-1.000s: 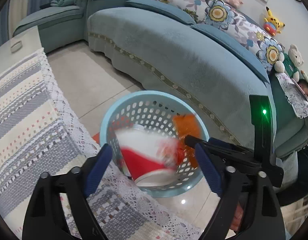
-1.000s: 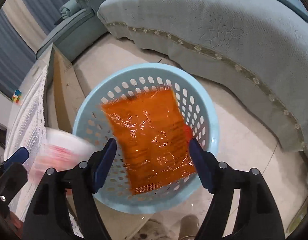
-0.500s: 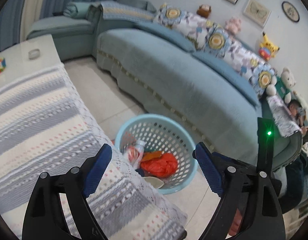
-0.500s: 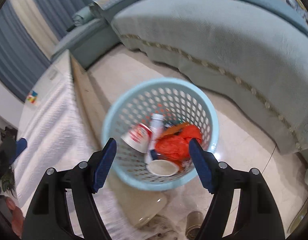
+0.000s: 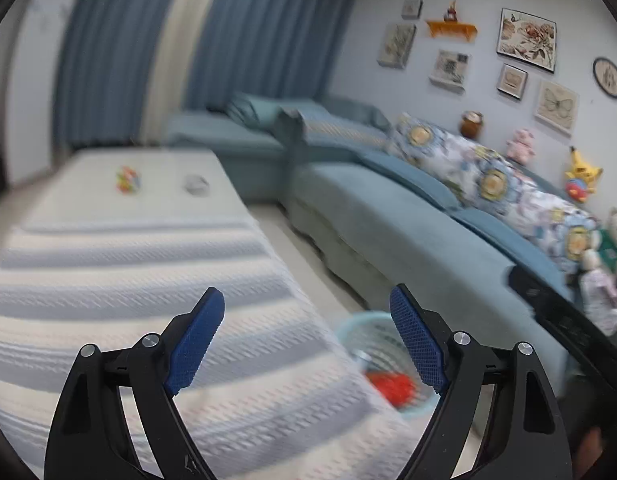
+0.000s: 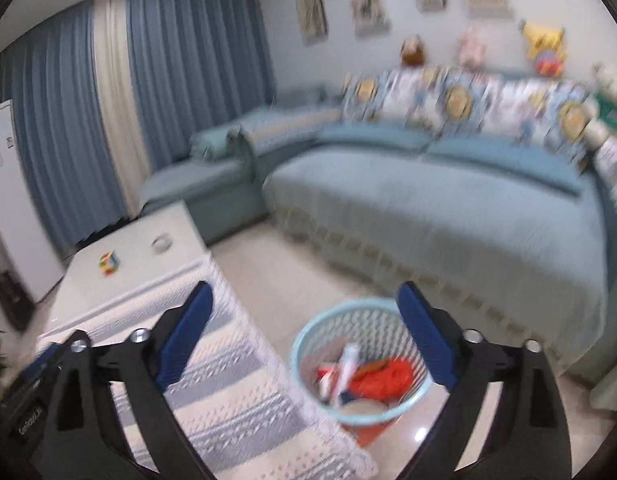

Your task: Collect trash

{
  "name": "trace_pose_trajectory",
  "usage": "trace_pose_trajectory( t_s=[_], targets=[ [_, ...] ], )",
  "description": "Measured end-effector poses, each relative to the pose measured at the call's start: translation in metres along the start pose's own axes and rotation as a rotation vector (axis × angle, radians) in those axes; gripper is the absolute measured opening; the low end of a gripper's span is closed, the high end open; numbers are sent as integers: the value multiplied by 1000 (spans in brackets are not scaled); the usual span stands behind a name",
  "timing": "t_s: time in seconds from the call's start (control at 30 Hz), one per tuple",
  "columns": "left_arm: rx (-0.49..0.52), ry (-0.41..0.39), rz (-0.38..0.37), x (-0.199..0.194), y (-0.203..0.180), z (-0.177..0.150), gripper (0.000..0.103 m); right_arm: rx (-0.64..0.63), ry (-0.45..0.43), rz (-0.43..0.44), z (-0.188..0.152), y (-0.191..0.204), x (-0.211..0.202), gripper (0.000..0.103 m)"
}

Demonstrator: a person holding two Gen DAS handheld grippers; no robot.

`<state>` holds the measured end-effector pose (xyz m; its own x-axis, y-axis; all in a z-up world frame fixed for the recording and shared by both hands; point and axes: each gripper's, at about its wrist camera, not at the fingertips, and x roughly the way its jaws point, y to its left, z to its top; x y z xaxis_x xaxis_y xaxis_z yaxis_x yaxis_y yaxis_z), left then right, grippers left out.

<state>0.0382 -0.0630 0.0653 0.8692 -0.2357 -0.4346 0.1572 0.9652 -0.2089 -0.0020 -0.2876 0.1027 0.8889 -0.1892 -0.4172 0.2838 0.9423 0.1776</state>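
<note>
- Your left gripper stands with its blue pads spread and nothing between them. It looks out over a table covered in a striped cloth.
- Your right gripper is empty too, and its jaws are opening wider at this moment. No trash sits between them.
- The pale blue perforated basket stands on the floor just beside the table edge. In the right wrist view it is at about five o'clock from centre, partly behind the right pad.
- The collected trash lies in the basket: a crumpled orange-red wrapper, a white tube or small bottle leaning upright, and a red-and-white paper cup, blurred.
- In the left wrist view the basket is at about five o'clock, smeared by motion, with only the red wrapper readable.
- Judged by their look, these pieces are light. The wrapper is soft, slick film that would crumple; pinch a bunched fold, not a flat face. The cup would crush easily; take it across the rim or wall gently.
- On the far bare tabletop, at about ten o'clock in the right view, sit a coloured puzzle cube and a small round dish. You cannot tell from here whether either counts as trash.
- No other loose trash shows on the cloth.
</note>
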Motion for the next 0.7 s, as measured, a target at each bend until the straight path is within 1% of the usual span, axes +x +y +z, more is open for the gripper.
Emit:
trace_pose_trajectory(
  t_s=[0.03,0.1,0.17,0.2,0.27,0.33,0.4,0.5,0.57,0.63,0.7],
  targets=[
    [25,-29,32,-5,-2,-3,82,-17,-44,-20,-5,3,-8,95],
    [75,-73,77,-12,-7,-9,83,-45,-104,-52,-14,6,-17,95],
    [103,-111,110,-16,-10,-17,85,-41,-140,-92,-23,5,-19,95],
    [103,-122,115,-18,-8,-20,89,-16,-144,-89,-28,1,-17,95],
    [90,-137,128,-18,-6,-25,91,27,-133,-87,-36,-8,-11,95],
    [72,-133,132,-17,-3,-28,91,35,-115,-92,-44,-15,-5,95],
    [71,-126,128,-14,-3,-31,91,12,-95,-100,-49,-17,3,95],
    [116,-99,137,-5,-15,-36,91,-71,-52,-120,-60,-15,17,95],
    [126,-91,126,-3,-19,-37,92,-87,-39,-115,-66,-16,23,95],
    [128,-90,126,-2,-19,-37,94,-104,-52,-114,-67,-16,23,95],
    [128,-100,139,-2,-19,-37,94,-130,-75,-132,-69,-14,21,95]
  ],
)
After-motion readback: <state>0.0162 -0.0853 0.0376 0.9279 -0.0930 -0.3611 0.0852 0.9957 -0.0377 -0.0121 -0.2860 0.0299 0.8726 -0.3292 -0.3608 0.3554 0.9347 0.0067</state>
